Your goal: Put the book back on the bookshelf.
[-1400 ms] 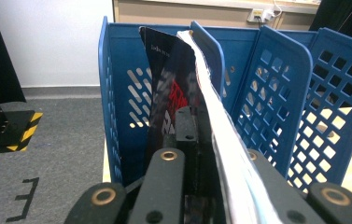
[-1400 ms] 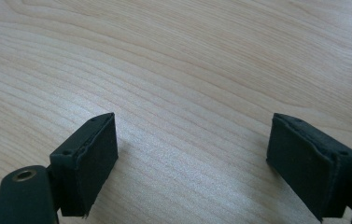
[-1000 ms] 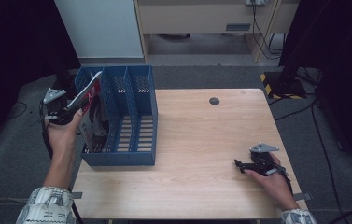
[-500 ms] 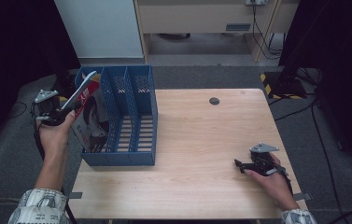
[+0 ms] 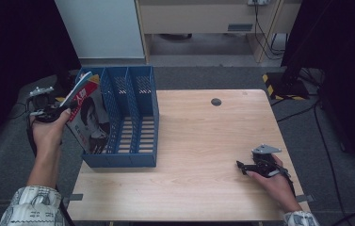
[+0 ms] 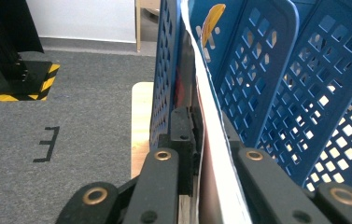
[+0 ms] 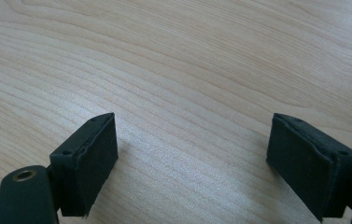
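A light wooden desk (image 5: 198, 141) is standing on grey carpet, with a pale cabinet and dark curtains lining the room behind it. A magazine (image 5: 86, 113) with a red title block and a face on its cover is leaning tilted in the leftmost slot of a blue perforated file rack (image 5: 133, 117), its lower corner resting down inside that slot and its upper part sticking out over the rack's left wall. The rack is sitting at the left edge of the desk, its three slots running toward the far edge.

The left tool (image 5: 55, 112) is gripping the magazine by its upper left edge, out beyond the desk's left edge. In the left gripper view the left tool (image 6: 201, 154) is clamping nearly closed on the thin sheaf of pages (image 6: 211, 154), with the pages running up between the two black jaws and the rack's blue lattice (image 6: 276, 84) standing just beside them. The jaws have just been easing open a little, with the magazine between them.

The right tool (image 5: 243, 165) is resting on the desk near the right part of the near edge, well apart from the rack. In the right gripper view the right tool (image 7: 192, 154) is spreading wide over bare wood, holding nothing.

A small dark round cap (image 5: 216, 101) is sitting near the far edge.
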`<state>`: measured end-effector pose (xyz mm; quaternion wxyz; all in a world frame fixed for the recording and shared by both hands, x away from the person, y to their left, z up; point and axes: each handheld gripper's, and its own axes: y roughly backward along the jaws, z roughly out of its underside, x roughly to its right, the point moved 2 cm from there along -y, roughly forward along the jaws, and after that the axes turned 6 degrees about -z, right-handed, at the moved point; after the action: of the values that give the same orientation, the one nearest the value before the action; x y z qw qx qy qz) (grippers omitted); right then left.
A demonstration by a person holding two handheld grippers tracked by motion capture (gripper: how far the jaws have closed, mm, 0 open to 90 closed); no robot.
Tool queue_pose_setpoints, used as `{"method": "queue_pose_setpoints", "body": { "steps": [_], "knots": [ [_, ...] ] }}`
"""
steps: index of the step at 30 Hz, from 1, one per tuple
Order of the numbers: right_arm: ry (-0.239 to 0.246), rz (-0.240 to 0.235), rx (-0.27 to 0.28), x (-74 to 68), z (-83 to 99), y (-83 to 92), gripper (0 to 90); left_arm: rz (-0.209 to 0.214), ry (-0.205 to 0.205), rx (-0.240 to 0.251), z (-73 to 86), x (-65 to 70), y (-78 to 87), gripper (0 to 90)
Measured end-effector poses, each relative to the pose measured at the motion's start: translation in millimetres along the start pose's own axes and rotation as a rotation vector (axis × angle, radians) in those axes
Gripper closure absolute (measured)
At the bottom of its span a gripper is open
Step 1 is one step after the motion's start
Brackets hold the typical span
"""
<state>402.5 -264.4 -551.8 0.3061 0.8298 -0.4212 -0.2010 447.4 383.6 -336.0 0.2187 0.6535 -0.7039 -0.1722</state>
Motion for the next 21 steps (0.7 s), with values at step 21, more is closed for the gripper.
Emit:
{"method": "queue_pose_setpoints", "body": {
  "steps": [21],
  "knots": [
    [0.006,-0.004,-0.001,-0.1,0.0,0.1,16.5,-0.034,-0.095,-0.057,-24.3,4.4,-12.3,72.1]
  ]
}}
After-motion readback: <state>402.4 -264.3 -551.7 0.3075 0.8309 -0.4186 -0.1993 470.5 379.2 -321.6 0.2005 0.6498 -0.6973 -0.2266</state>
